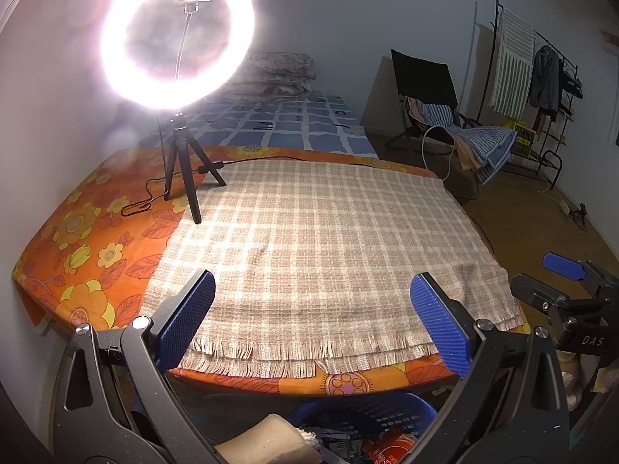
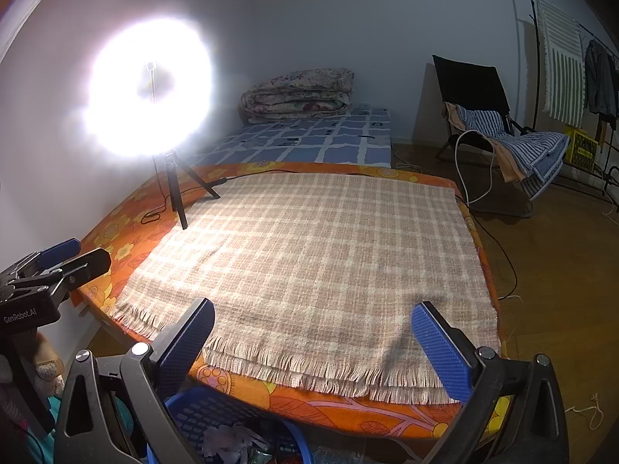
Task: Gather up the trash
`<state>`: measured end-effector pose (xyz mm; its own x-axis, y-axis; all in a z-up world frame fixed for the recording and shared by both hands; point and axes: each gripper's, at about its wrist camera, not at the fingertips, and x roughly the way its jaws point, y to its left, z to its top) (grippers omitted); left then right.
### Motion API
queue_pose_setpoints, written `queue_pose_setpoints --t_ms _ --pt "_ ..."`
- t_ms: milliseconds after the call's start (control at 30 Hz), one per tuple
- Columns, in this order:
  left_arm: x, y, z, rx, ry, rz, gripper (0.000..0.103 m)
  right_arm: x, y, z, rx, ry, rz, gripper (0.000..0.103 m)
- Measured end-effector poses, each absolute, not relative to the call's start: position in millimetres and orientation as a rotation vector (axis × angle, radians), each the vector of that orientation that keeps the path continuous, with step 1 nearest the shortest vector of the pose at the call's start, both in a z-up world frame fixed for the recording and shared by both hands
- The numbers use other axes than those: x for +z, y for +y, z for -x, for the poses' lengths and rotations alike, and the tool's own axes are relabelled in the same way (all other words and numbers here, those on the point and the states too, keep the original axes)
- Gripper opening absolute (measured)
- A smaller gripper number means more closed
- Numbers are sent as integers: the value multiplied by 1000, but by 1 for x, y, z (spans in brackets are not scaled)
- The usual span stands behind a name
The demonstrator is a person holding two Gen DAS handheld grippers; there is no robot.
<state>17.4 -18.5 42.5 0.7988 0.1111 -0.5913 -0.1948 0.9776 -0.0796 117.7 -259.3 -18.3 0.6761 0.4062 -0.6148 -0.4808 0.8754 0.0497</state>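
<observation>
Trash (image 1: 390, 446) heaped in blue basket (image 1: 363, 406)

Bare checked cloth (image 1: 317, 239); only ring-light tripod (image 1: 185, 178) at far-left corner.

**Tally of things in view**

There was one counter draped in an orange floral cloth (image 1: 77, 239), and on it lay one beige checked woven mat with fringed edges (image 1: 321, 232) and one lit ring lamp on a black tripod (image 1: 176, 34). One blue plastic perforated basket (image 1: 371, 410) sat below the near edge. Beyond stood one bed with a blue squared sheet (image 1: 301, 120), one folded floral quilt (image 2: 298, 94), one black folding chair (image 1: 425, 89) and one black clothes rack (image 1: 549, 77).
</observation>
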Motion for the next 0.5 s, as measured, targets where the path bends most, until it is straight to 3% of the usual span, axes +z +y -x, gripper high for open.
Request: queue_pose_setpoints --t_ms 500 --pt "43 -18 -17 165 625 133 102 -19 -260 -117 499 661 120 103"
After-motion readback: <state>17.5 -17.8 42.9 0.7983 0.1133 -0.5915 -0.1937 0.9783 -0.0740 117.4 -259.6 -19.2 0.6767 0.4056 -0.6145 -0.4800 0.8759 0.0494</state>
